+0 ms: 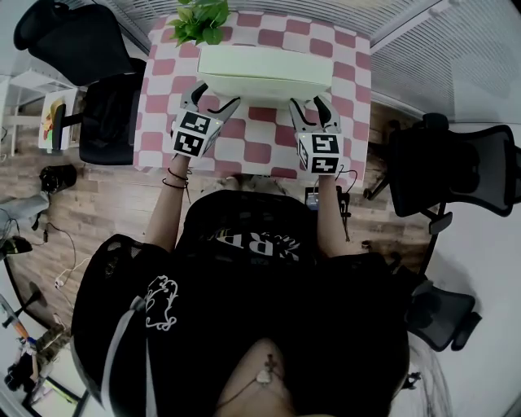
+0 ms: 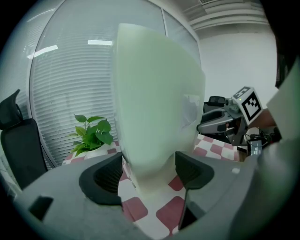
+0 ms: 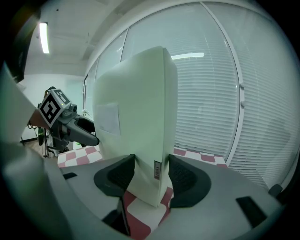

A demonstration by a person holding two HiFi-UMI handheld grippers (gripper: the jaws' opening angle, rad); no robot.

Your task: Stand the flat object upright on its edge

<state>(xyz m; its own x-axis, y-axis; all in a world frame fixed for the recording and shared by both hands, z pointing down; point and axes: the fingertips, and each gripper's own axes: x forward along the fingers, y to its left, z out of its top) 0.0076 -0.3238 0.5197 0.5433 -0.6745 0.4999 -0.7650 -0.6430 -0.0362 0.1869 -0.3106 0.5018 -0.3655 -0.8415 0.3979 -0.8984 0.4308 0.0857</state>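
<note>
Head view: smooth pale rectangular slab (image 1: 264,72) upright on checked table (image 1: 163,98); left tool (image 1: 215,95), right tool (image 1: 311,104) each clamp one end

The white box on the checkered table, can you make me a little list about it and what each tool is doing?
Box: pale, flat, upright on its long edge
Under it: red-and-white checked table
Left tool: shut on one end of the box
Right tool: shut on the other end
Beyond the box: green plant
</note>
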